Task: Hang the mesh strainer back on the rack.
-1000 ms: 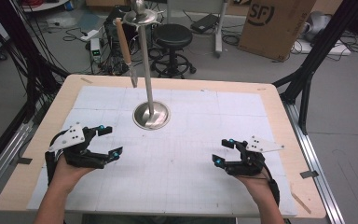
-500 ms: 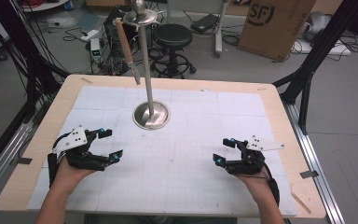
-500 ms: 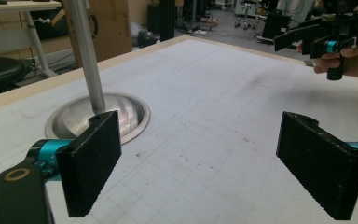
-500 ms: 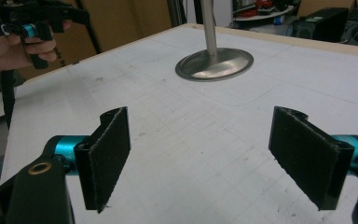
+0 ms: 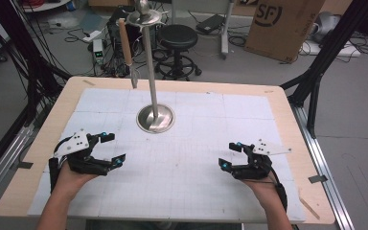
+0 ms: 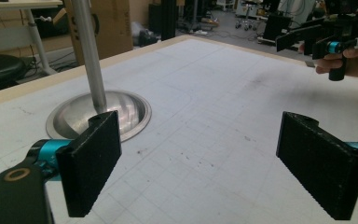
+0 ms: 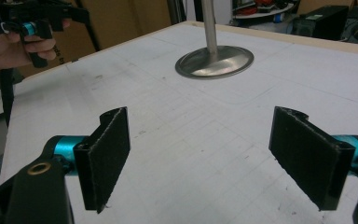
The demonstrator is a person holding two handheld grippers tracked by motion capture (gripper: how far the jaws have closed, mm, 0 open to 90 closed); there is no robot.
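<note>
A steel stand with a round base (image 5: pixel 155 118) and a tall pole (image 5: pixel 149 62) rises from the middle back of the table. From its top disc hangs a wooden-handled utensil (image 5: pixel 126 50). My left gripper (image 5: pixel 113 149) rests at the front left, open, with nothing between its jaws. At the front right my right gripper (image 5: pixel 230 155) is open too and holds nothing. The left gripper view has the stand base (image 6: pixel 100 113) ahead on the left and the other gripper (image 6: pixel 328 39) far right. In the right gripper view the base (image 7: pixel 214 61) lies ahead and the other gripper (image 7: pixel 28 23) is at the upper left.
A white gridded mat (image 5: pixel 182 158) covers the wooden table (image 5: pixel 287 120). Black frame legs (image 5: pixel 316 81) stand at the table's sides. On the floor behind are a black stool (image 5: pixel 178 38), a cardboard box (image 5: pixel 282 24) and cables.
My left gripper has slid slightly toward the table's front left. The right gripper has hardly moved. Both stay open.
</note>
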